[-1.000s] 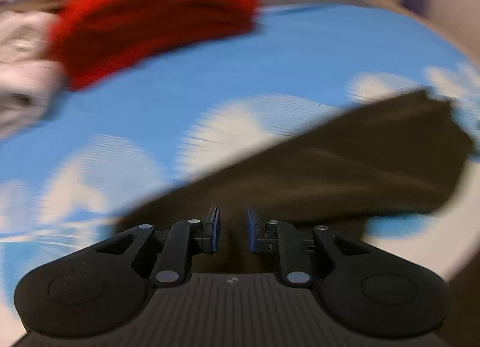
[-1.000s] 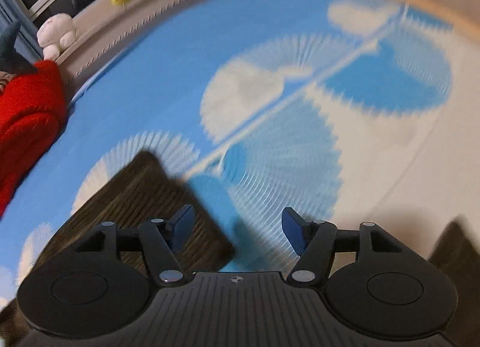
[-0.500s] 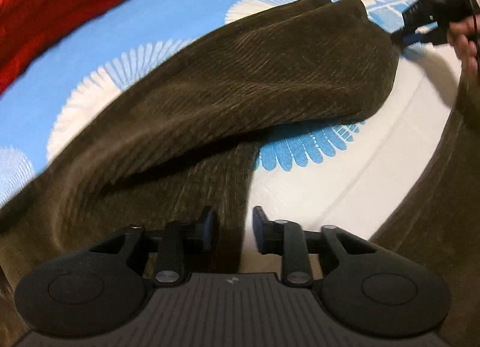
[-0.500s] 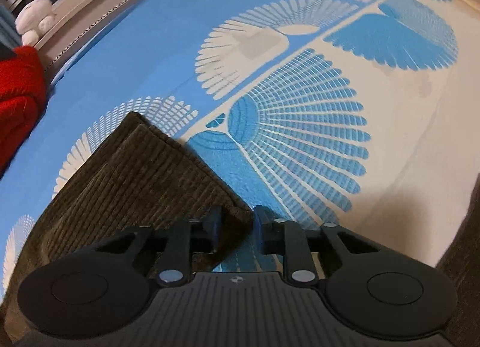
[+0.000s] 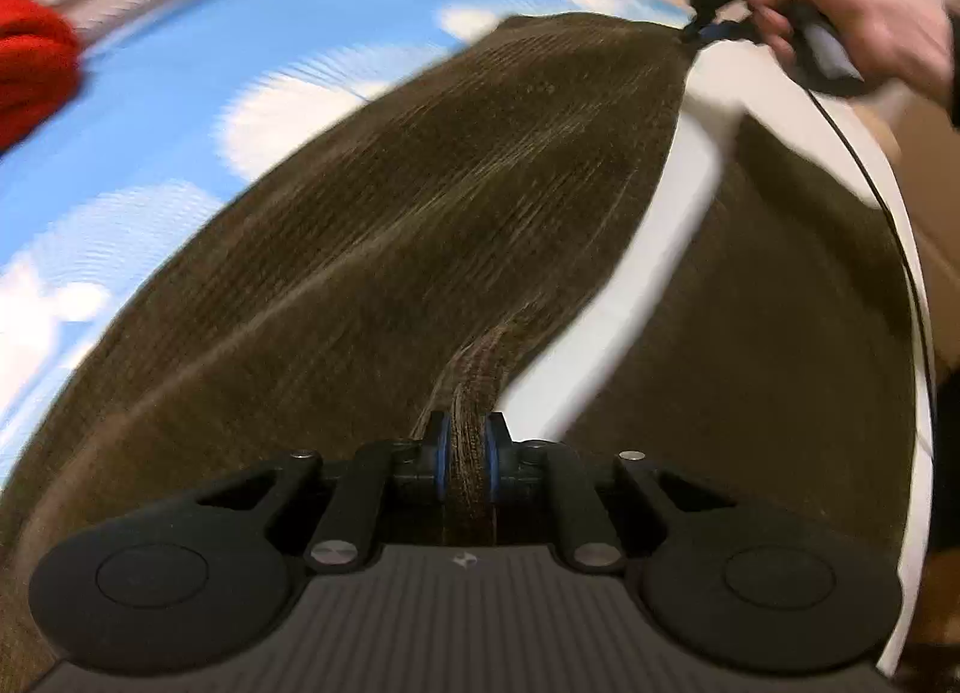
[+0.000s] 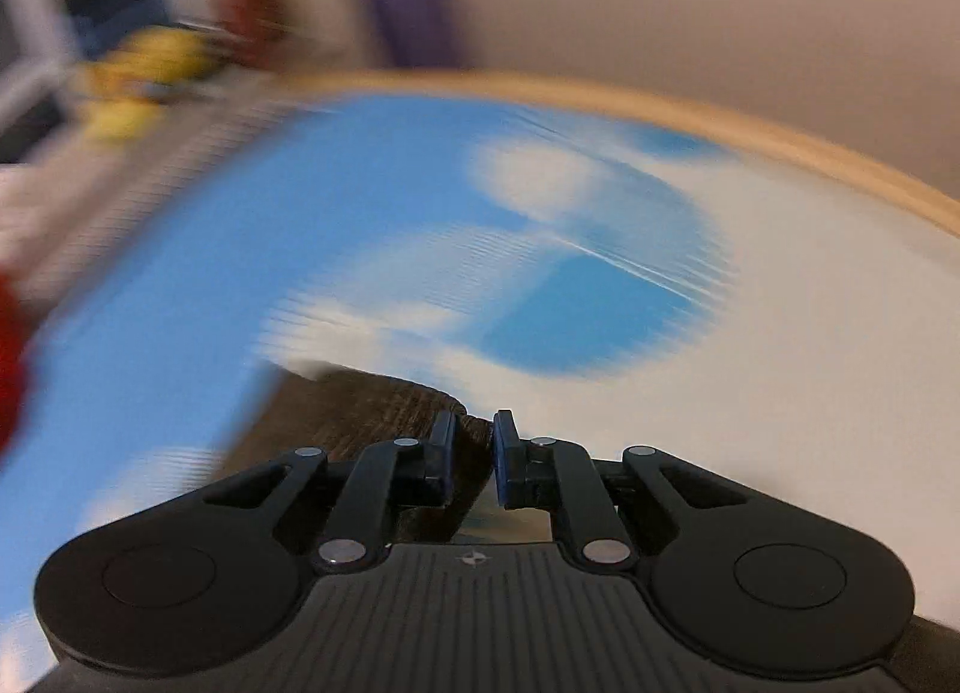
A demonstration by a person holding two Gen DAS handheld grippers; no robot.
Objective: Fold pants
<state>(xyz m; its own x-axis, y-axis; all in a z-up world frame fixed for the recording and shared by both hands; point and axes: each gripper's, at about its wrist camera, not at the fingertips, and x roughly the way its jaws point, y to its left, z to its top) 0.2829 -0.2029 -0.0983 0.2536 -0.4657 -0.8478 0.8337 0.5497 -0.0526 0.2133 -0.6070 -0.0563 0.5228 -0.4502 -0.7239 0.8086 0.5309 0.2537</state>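
Both claws, left claw [image 5: 461,456] and right claw [image 6: 470,453], now clamp the pants [image 5: 420,201], lifted taut.

Dark brown ribbed corduroy pants [image 5: 420,201] looking matt and rough, blue-and-white printed cloth bedsheet [image 6: 372,201] lying smooth, matt black plastic left hand-held gripper [image 5: 462,453] showing dull metal pins, fuzzy red knitted cloth [image 5: 30,69] bunching.

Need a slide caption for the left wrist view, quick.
Left claw and right claw hold brown corduroy pants stretched above the blue-and-white sheet.
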